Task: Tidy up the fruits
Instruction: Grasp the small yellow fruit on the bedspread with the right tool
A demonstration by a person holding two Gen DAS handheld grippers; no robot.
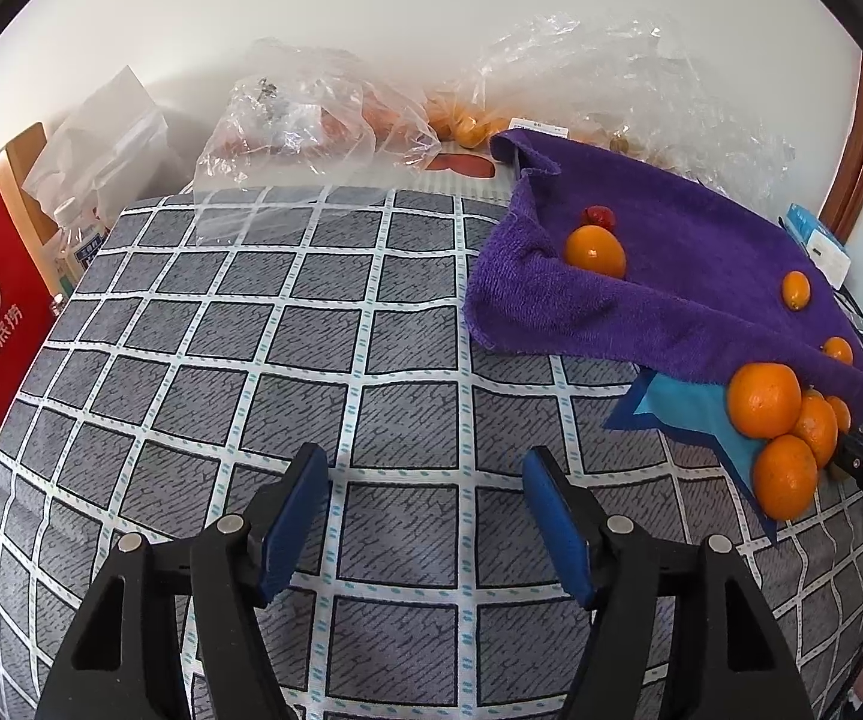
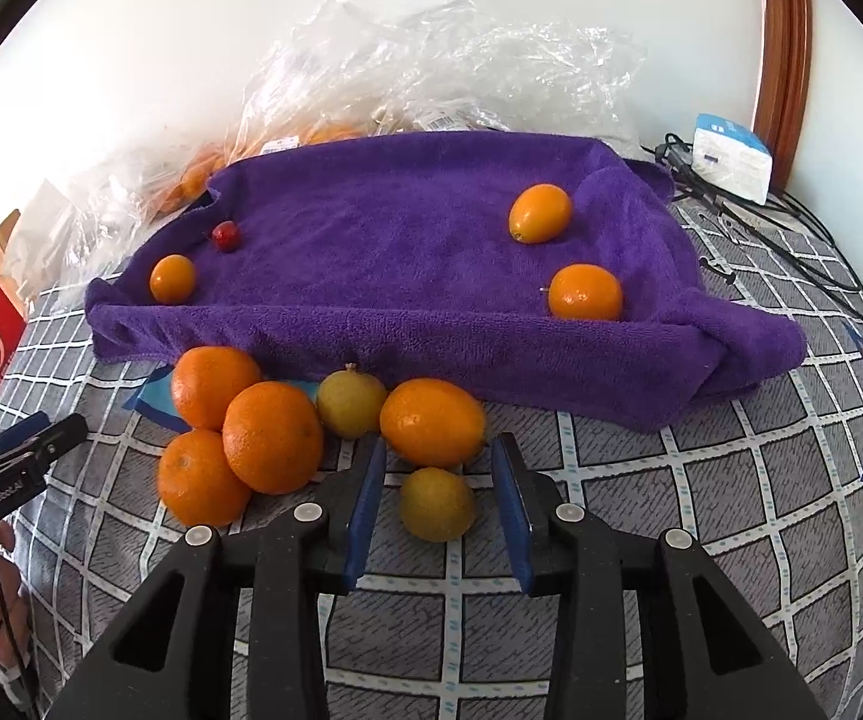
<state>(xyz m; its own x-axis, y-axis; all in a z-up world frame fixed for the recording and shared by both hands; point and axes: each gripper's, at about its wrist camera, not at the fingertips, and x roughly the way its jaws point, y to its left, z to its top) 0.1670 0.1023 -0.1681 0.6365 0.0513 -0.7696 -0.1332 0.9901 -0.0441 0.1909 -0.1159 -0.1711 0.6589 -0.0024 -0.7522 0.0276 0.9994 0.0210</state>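
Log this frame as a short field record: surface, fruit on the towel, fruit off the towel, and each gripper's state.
surface: grey checked cloth
purple towel: holds three small orange fruits and one red fruit
fruit in front of towel: four oranges, two yellowish fruits
left gripper: open, empty, over bare cloth
right gripper: open, yellowish fruit between its fingers, not clamped
background: clear plastic bags

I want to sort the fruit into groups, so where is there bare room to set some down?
The checked cloth is bare from the open left gripper up to the plastic bags, left of the purple towel. The towel's middle is free too. The towel's near edge is crowded: the orange pile around the open right gripper.
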